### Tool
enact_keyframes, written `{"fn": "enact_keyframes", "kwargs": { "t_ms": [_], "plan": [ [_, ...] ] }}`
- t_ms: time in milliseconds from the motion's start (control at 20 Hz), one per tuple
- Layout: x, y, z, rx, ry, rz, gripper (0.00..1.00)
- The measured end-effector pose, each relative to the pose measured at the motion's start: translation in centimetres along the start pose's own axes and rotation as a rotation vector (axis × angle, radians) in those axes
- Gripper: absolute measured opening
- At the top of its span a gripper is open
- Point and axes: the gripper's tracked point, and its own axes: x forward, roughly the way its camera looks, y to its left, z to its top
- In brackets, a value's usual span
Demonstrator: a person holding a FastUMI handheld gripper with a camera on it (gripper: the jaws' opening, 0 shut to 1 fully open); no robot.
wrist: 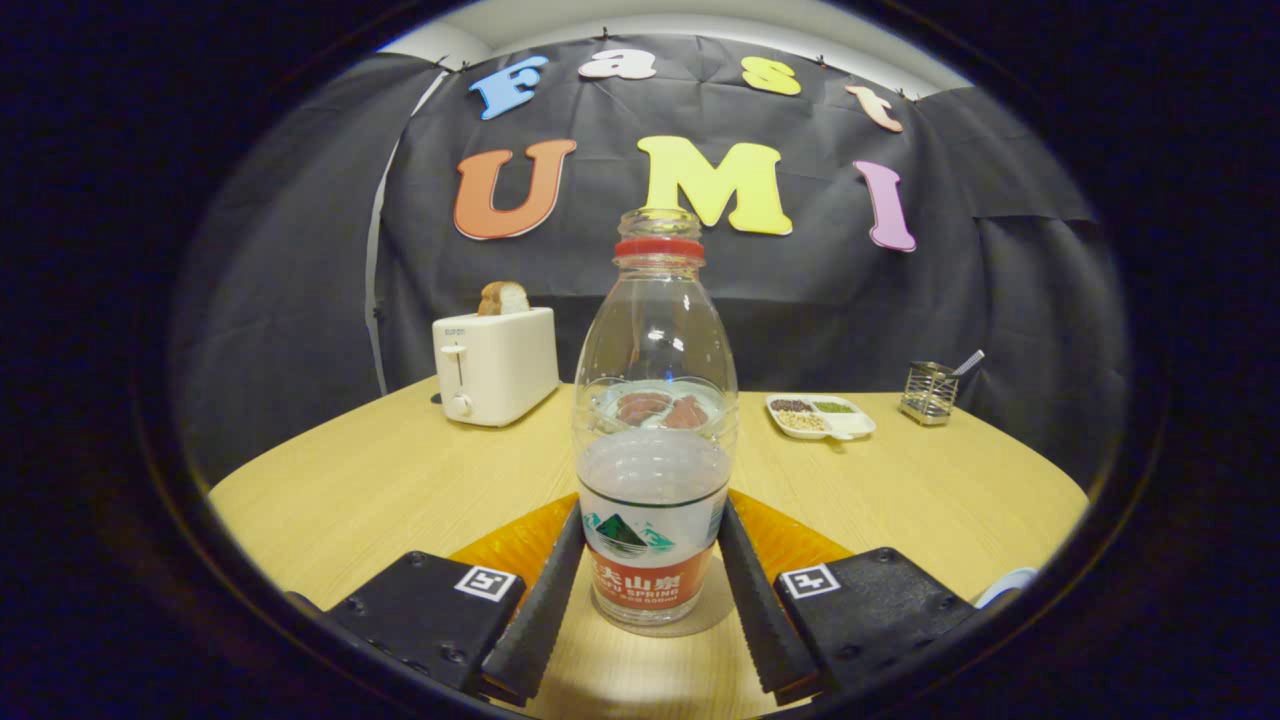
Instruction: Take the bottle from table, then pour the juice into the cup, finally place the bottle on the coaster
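Observation:
A clear plastic bottle (pixel 655 420) stands upright between my fingers, its cap off, a red ring at its neck and clear liquid about halfway up. My gripper (pixel 652 520) is shut on it, both black ribbed fingers (pixel 545 600) pressing the labelled lower part from either side. An orange coaster (pixel 505 548) lies on the wooden table (pixel 380 480) just behind the bottle, showing past both fingers. I cannot tell whether the bottle's base rests on the table or hangs slightly above it. A white curved rim (pixel 1008 583), possibly the cup, peeks out beside the right finger block.
A white toaster (pixel 495 365) with a slice of bread stands at the back left. At the back right are a white divided dish of grains (pixel 822 415) and a wire holder (pixel 928 392) with a utensil. Black cloth walls the table's far side.

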Motion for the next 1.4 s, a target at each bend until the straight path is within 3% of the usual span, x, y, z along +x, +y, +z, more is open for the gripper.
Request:
{"fn": "enact_keyframes", "kwargs": {
  "t_ms": [150, 350, 650, 1050, 1150, 1400],
  "plan": [
    [0.2, -0.1, -0.4, 0.000, 0.009, -0.011, 0.86],
    [-0.2, 0.1, 0.2, -0.002, 0.000, -0.002, 1.00],
    [-3.4, 1.0, 2.8, 0.000, -0.064, 0.000, 1.00],
    [-17.0, 3.0, 8.7, 0.029, -0.227, -0.027, 1.00],
    [-20.6, 2.8, 8.4, 0.040, -0.237, -0.077, 1.00],
    [-29.2, 4.7, 6.7, 0.158, -0.295, -0.043, 1.00]
  ]
}}
